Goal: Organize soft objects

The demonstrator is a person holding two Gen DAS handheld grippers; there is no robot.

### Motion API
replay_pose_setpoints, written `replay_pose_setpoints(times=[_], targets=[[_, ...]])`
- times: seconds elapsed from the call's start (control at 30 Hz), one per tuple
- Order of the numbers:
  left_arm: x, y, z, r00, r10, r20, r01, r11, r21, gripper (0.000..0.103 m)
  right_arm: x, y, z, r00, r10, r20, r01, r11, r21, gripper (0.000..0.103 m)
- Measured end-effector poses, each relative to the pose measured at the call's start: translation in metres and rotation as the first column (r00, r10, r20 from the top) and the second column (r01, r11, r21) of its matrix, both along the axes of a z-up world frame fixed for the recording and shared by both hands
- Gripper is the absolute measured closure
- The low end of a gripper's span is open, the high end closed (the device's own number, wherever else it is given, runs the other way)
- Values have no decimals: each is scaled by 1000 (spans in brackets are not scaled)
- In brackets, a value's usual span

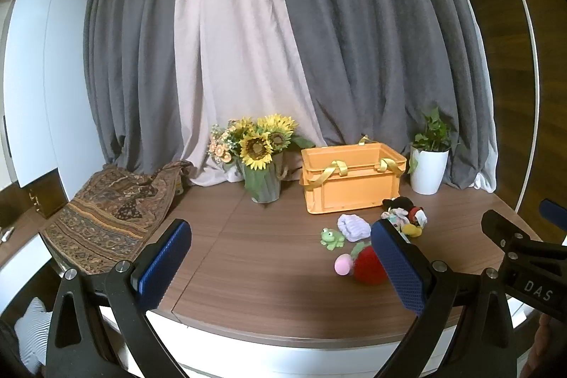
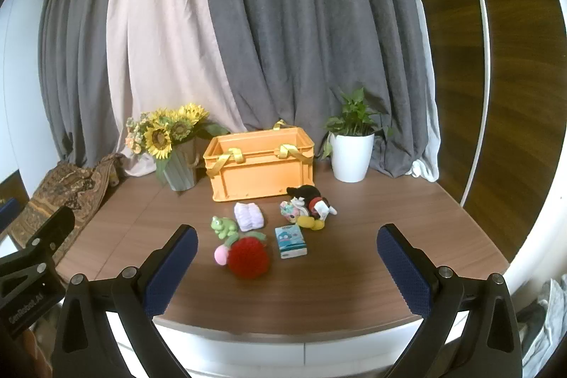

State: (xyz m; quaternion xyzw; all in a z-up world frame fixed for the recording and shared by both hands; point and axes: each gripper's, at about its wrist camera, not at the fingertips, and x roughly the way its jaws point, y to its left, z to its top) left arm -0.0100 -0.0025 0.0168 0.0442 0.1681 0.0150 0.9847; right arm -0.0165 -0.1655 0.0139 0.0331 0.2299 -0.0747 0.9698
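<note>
Right wrist view, bottom of the frame: my right hand-held gripper [image 2: 287,266] hangs with its blue pads spread wide and nothing between them, over the near edge of the counter [image 2: 407,211]. Just past it lie six soft things in a loose cluster at centre frame: one red knitted strawberry [image 2: 247,257], one pink ball [image 2: 221,254] touching its left side, one blue tissue pack [image 2: 290,241], one green frog [image 2: 223,226], one folded lilac cloth [image 2: 249,216] and one mouse plush [image 2: 312,206]. The tissue pack shows only here; in the left wrist view my left hand-held gripper [image 1: 280,266], equally wide apart and empty, covers that spot with its right pad. Farther back stands one orange crate [image 2: 260,170] with yellow strap handles, one sunflower vase [image 2: 180,170] left of it and one potted plant [image 2: 352,156] right of it. The left wrist view alone shows the whole patterned cloth [image 1: 110,215] draped at middle left.
</note>
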Motion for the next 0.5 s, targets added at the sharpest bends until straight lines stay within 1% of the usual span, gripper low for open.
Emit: replay_pose_setpoints(times=[0.5], targets=[[2,-4,1,1000,-9,1,9,1000,-5,0,1,-1,0,1000,-4,1,4,1000,9,0]])
